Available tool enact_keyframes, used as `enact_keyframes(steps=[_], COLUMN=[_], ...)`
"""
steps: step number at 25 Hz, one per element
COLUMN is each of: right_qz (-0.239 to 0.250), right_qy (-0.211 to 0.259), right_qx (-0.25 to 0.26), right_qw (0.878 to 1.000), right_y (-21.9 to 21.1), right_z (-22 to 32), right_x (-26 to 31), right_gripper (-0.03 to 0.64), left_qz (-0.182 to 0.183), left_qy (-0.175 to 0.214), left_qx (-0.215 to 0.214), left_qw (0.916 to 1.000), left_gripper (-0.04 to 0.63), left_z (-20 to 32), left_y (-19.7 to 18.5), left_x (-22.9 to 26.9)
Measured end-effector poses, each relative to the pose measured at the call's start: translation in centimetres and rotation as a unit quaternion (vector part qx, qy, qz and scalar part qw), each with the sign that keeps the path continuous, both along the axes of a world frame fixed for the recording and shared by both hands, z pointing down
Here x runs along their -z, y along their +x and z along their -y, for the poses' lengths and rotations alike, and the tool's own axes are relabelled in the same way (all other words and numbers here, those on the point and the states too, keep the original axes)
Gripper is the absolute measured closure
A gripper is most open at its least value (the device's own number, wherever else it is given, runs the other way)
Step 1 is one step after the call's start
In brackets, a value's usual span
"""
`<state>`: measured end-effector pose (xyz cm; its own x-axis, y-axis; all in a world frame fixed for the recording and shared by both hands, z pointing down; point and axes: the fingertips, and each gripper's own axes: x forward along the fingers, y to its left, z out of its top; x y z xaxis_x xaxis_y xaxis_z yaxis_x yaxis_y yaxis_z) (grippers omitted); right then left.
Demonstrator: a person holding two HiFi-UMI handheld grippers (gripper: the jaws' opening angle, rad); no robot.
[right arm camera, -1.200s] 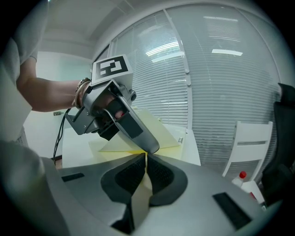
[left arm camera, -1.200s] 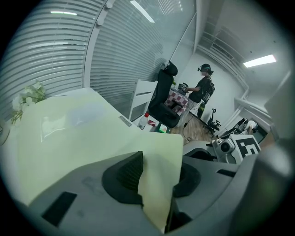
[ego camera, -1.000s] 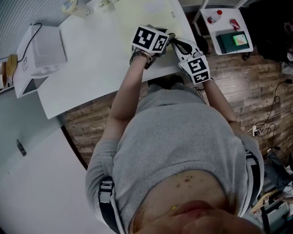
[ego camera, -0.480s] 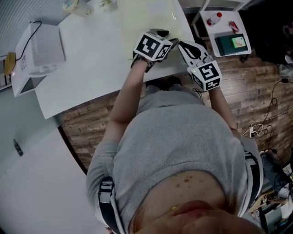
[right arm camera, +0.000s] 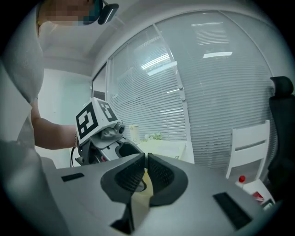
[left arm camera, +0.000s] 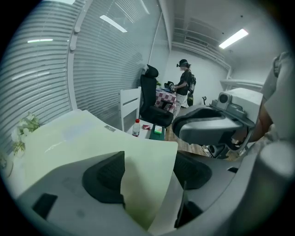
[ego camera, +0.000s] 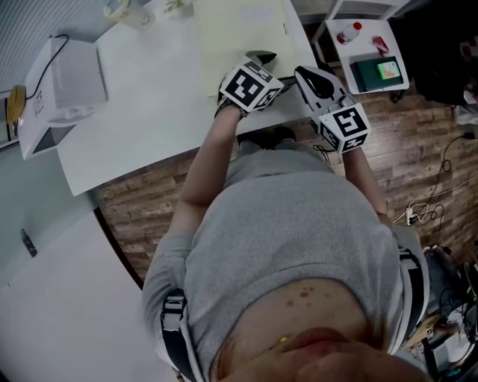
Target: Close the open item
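Your left fingers (left arm camera: 107,177) have just spread apart with the pale folder cover (left arm camera: 147,161) loose between them, while your right fingers (right arm camera: 162,177) pinch what looks like its corner, so only that grip now carries it.

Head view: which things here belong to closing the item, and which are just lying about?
In the job:
pale yellow folder
left gripper, jaws just opened, the folder's cover loose between them
right gripper, shut on the folder

Lying about:
white box
flowers
red-capped bottle
green box
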<state>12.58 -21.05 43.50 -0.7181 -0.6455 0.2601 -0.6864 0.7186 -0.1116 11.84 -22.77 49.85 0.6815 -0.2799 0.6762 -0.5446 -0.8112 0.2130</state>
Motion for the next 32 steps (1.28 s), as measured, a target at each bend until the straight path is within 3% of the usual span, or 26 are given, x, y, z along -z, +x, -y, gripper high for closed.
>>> enact_keyframes(steps=[3, 5, 9, 15, 19, 22, 25, 28, 32], right_qz=[0.002, 0.002, 0.012, 0.037, 0.049, 0.057, 0.071, 0.089, 0.098], right_qy=[0.006, 0.010, 0.016, 0.023, 0.027, 0.041, 0.053, 0.065, 0.083], right_qx=[-0.005, -0.007, -0.019, -0.020, -0.003, 0.009, 0.018, 0.026, 0.036], right_qw=[1.000, 1.000, 1.000, 0.999, 0.998, 0.998, 0.996, 0.994, 0.991], right_y=[0.0, 0.0, 0.0, -0.8, -2.3, -3.4, -4.2, -5.1, -6.5], right_z=[0.1, 0.2, 0.3, 0.2, -0.2, -0.5, -0.8, -1.2, -1.9], right_x=[0.6, 0.9, 1.7, 3.5, 5.0, 6.4, 8.1, 9.9, 11.8], right_gripper=[0.543, 0.543, 0.543, 0.543, 0.543, 0.543, 0.543, 0.543, 0.543], left_qz=[0.004, -0.022, -0.116, -0.134, -0.193, -0.219, -0.239, -0.254, -0.262], left_qy=[0.021, 0.026, 0.050, 0.139, 0.141, 0.162, 0.195, 0.221, 0.240], left_qx=[-0.021, -0.019, 0.033, 0.090, 0.123, 0.147, 0.168, 0.185, 0.193], left_qw=[0.9995, 0.9992, 0.9914, 0.9771, 0.9631, 0.9508, 0.9364, 0.9232, 0.9145], left_gripper=[0.295, 0.296, 0.296, 0.298, 0.298, 0.313, 0.399, 0.442, 0.492], left_z=[-0.6, -0.9, -0.3, 0.1, -0.4, -0.9, -1.5, -2.2, -3.2], left_y=[0.1, 0.3, -0.4, -4.0, -5.9, -7.6, -9.0, -10.4, -11.9], left_x=[0.1, 0.7, 3.7, 7.2, 9.6, 11.5, 13.5, 15.3, 16.8])
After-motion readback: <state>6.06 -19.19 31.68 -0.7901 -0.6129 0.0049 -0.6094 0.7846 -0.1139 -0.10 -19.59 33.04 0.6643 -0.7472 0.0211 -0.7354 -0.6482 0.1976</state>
